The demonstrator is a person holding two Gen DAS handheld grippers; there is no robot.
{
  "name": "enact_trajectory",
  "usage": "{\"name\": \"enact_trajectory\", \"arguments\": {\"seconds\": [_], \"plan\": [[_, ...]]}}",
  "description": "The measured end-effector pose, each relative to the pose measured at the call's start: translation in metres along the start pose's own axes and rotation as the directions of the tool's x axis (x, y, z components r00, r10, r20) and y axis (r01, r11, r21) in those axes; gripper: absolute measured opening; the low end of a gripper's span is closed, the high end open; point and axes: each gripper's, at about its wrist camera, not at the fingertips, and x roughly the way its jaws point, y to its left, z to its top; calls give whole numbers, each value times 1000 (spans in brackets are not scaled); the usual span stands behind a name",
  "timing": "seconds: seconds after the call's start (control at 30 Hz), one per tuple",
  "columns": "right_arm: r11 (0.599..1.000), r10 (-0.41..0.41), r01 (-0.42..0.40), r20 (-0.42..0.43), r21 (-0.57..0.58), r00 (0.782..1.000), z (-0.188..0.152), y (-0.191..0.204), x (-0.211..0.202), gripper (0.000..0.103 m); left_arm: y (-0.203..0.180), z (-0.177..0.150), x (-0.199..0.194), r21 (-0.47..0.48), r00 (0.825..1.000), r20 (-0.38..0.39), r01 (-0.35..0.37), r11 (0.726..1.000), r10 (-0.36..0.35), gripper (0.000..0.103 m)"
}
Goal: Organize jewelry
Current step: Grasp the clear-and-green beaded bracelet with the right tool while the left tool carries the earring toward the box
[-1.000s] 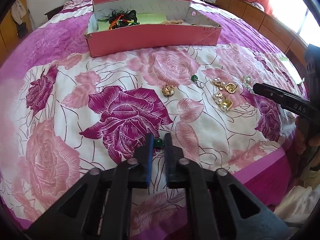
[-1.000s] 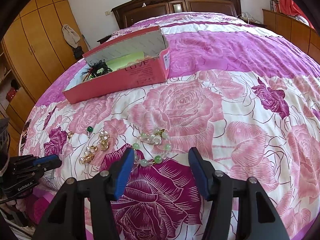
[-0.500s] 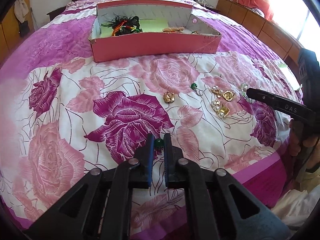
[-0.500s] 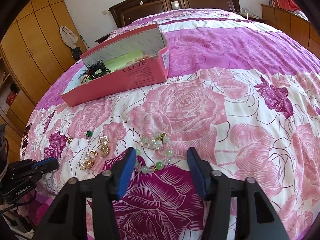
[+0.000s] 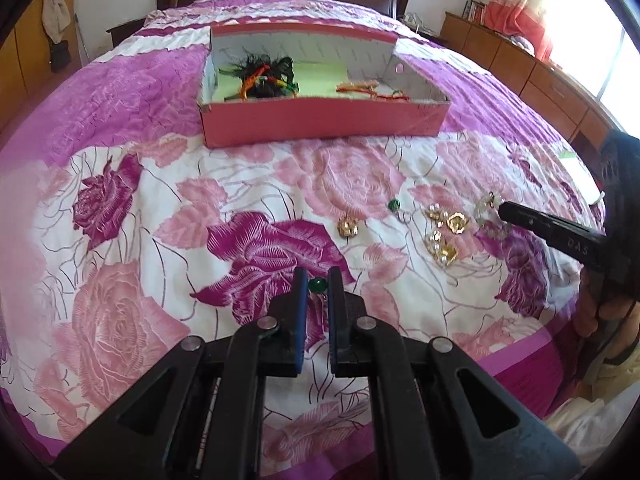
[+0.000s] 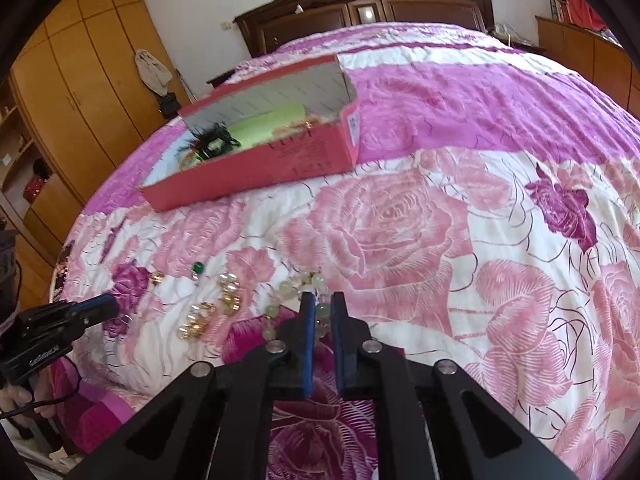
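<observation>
The left gripper [image 5: 318, 285] is clamped on a small green bead earring [image 5: 318, 285], pinched right at its fingertips and held just above the rose-print bedspread [image 5: 132, 320]. Over on the right, the right gripper [image 6: 322, 311] has just been closing, and its jaws now squeeze the pale green and pearl bead bracelet [image 6: 285, 289], a bead caught between the blue pads [image 6: 307, 332] while the rest of the loop trails out to the left on the spread.

Between the two tools lies the loose jewelry: a gold flower earring [image 5: 347, 225], a second green bead earring [image 5: 394, 204], and two gold-and-pearl earrings [image 5: 442, 249] close together.

Further up the bed sits the open pink box [image 5: 320, 124], well apart from both grippers. Inside it, a black feathery tangle with coloured cords [image 5: 262, 76] at the left end, and some reddish-gold pieces [image 5: 360, 87] toward the right, all on a green lining.
</observation>
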Motion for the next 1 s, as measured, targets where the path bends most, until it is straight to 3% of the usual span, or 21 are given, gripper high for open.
{"name": "enact_trajectory", "arguments": {"seconds": [0.47,1.0], "plan": [[998,37,-30,156,-51,987,14,18,-36,9,-8,22,-14,3,995,98,0,1000,0,1],[996,45,-21,278,-90,959,33,34,-46,9,-5,52,-23,-17,967,249,-44,999,47,1]]}}
